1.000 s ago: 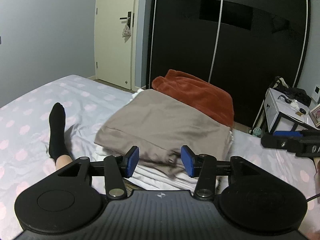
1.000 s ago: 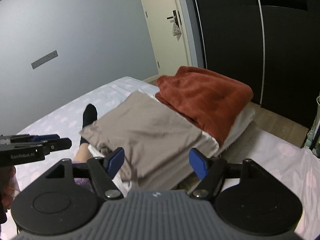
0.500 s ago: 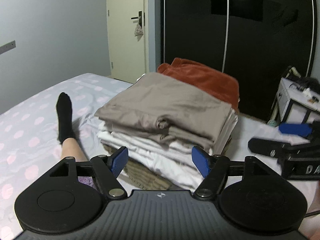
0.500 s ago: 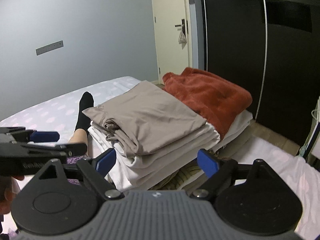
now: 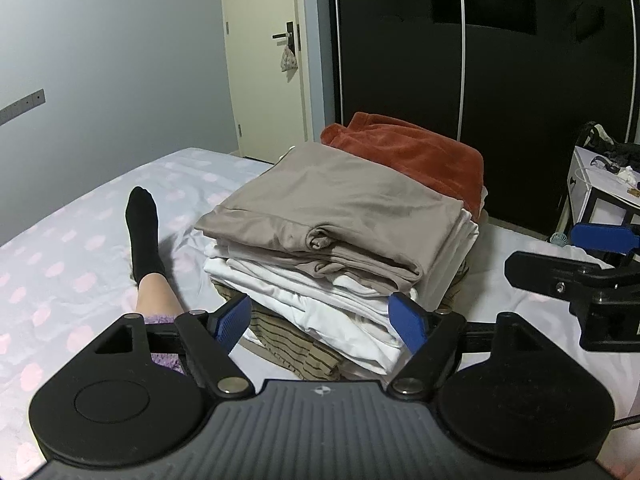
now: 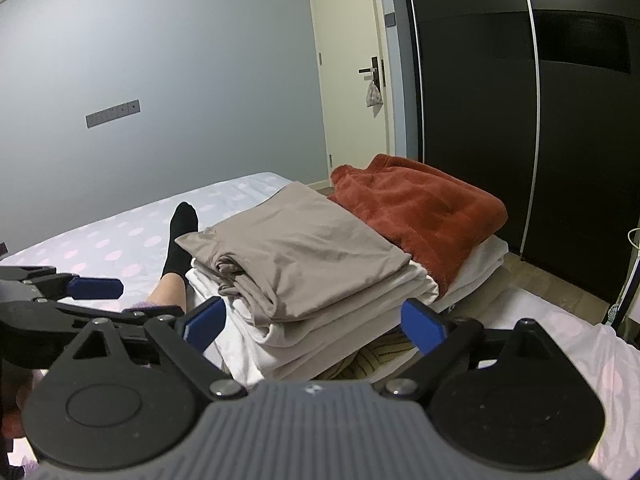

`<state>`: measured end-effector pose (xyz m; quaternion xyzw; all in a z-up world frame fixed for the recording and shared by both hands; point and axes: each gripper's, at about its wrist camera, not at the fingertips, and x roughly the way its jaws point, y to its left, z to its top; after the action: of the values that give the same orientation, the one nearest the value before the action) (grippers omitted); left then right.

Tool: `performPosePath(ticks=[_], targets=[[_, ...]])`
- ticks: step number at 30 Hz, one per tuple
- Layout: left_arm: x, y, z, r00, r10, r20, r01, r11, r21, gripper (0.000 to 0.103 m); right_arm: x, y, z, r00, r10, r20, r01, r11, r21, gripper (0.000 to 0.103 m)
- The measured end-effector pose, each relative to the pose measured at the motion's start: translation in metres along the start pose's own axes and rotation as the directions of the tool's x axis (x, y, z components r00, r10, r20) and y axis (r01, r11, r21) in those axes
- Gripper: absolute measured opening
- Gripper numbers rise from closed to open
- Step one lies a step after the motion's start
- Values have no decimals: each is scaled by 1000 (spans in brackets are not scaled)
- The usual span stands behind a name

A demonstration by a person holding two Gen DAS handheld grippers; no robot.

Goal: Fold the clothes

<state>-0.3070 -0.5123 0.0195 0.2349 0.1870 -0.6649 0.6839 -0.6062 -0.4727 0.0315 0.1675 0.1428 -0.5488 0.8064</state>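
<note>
Left gripper (image 5: 322, 320): nearest the lens; jaws opening, spread wide, nothing pinched; blue pads short of the stack's near edge.
Right gripper (image 6: 316, 320): jaws opening, spread wide, nothing pinched; also seen at the right edge of the left wrist view.
Striped garment (image 5: 296, 350): bottom of the stack, on the bed, just beyond the left pads.
White folded garments (image 5: 320, 300): several layers above the striped garment.
Beige folded garment (image 5: 340, 204): top of the stack, folded, rolled edge facing the lens.
Rust fleece garment (image 6: 420, 210): folded, behind and touching the beige one.
Leg in black sock (image 5: 142, 224): on the bed, left of the stack.
Bed (image 5: 72, 240): pale sheet, pink dots.
White side unit (image 5: 600, 192): right of the bed, cluttered top.
Black wardrobe (image 5: 500, 60): beyond the bed.
Cream door (image 5: 264, 60): far left, small bag on the handle.
</note>
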Motion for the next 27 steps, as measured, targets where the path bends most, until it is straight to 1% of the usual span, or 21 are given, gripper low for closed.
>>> performPosePath(ticks=[9,19,27], targets=[[0,-8,2,1000,19,-8,-19,1000,-4,75,-5,-6,2,1000,16,22,-16,1000,7,96],[-3,-8,2,999,46,-8,-46,999,-6,75,-4,0,-1,999,35,16,-35,999,-22,96],[0,-6,0,999,46,-28,-46,999,-11,75,-4,1,-1,999,34,16,-33,999,-34,97]])
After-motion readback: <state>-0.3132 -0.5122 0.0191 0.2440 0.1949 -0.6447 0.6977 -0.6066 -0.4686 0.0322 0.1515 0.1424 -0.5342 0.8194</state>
